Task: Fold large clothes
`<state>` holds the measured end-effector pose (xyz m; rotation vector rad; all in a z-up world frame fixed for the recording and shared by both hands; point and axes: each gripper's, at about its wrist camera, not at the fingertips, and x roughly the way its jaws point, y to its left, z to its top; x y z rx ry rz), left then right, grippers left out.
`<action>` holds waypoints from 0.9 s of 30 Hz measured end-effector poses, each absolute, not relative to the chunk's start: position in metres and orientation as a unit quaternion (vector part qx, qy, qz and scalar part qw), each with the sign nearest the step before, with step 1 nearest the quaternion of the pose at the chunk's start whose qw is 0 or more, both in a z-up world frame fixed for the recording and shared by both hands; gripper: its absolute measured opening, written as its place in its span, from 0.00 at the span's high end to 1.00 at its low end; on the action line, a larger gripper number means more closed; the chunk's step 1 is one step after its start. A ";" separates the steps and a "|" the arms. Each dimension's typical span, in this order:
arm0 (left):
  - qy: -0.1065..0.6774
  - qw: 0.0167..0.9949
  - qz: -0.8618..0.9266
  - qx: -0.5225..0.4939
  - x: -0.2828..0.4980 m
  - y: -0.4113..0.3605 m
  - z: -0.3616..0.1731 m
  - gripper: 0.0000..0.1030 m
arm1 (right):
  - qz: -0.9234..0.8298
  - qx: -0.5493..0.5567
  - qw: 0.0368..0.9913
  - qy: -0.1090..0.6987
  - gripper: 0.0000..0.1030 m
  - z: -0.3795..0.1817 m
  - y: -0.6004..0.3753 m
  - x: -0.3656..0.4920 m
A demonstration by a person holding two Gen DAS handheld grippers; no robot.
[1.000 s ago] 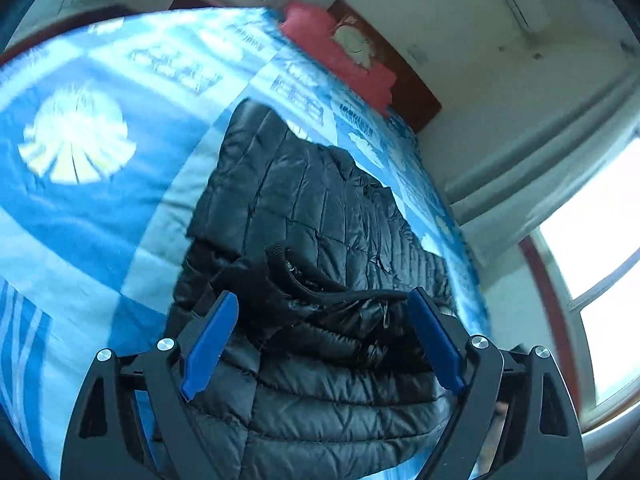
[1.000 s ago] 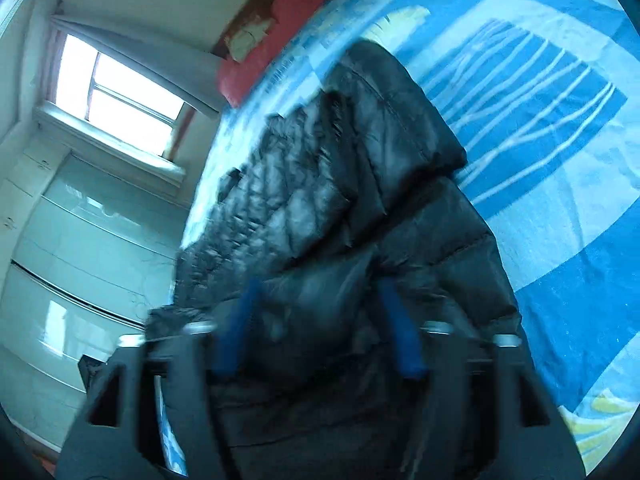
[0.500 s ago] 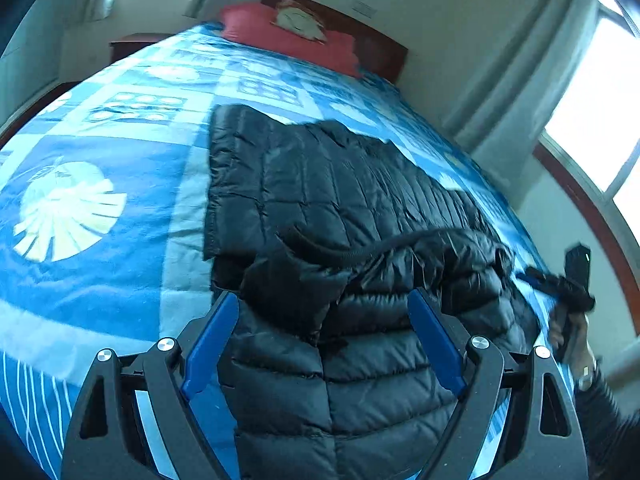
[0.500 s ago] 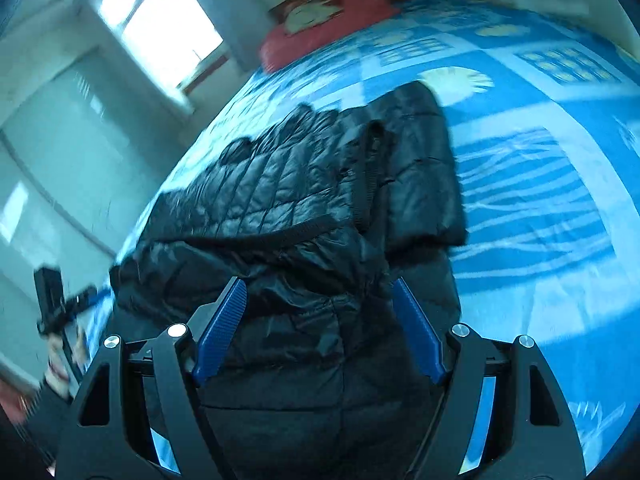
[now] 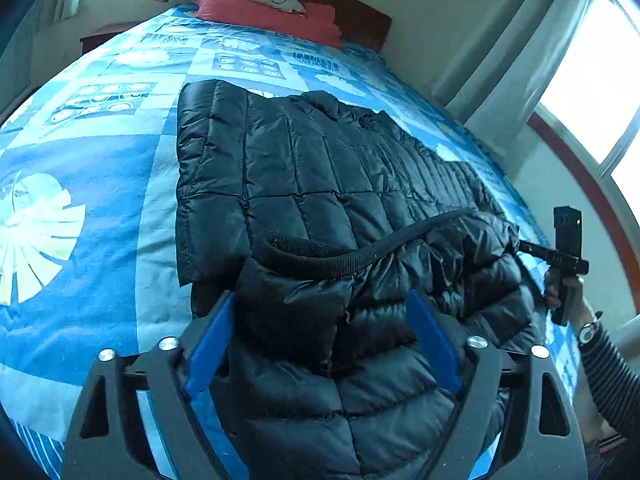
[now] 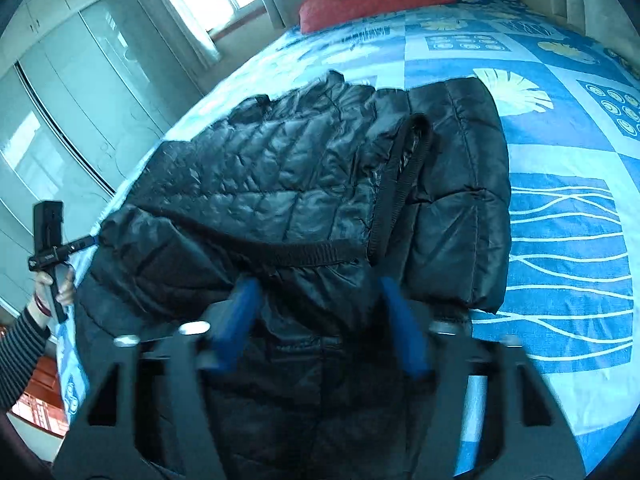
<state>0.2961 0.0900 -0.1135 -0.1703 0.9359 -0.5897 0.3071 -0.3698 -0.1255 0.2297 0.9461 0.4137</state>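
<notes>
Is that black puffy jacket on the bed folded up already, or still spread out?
Partly folded. The black jacket lies across the blue bedspread, with its near part doubled back over the body, ribbed hem on top.

Both views rolled upright; right tongs [image 6: 320, 320] closing around black jacket [image 6: 300, 184].

Between the left gripper's [image 5: 320, 344] blue pads [image 5: 208, 354] bulges a glossy black quilted jacket [image 5: 320, 168] with a black ribbed hem band [image 5: 320, 258]. Beyond it spreads a blue patchwork bedspread [image 5: 100, 168] with pale leaf prints; farthest off lies a red pillow [image 5: 272, 12].
</notes>
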 end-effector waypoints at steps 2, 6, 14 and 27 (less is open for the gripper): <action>0.448 0.852 -0.264 -0.066 0.296 0.088 -0.115 0.40 | 0.196 0.105 0.865 0.450 0.68 -0.127 -0.369 0.306; 0.452 0.856 -0.245 -0.052 0.296 0.090 -0.116 0.63 | 0.187 0.102 0.873 0.438 0.82 -0.126 -0.369 0.297; 0.418 0.874 -0.241 -0.058 0.275 0.088 -0.092 0.83 | 0.169 0.102 0.899 0.390 0.89 -0.098 -0.370 0.265; 0.343 0.917 -0.203 -0.022 0.317 0.063 -0.001 0.84 | 0.127 0.104 0.939 0.302 0.90 -0.011 -0.374 0.302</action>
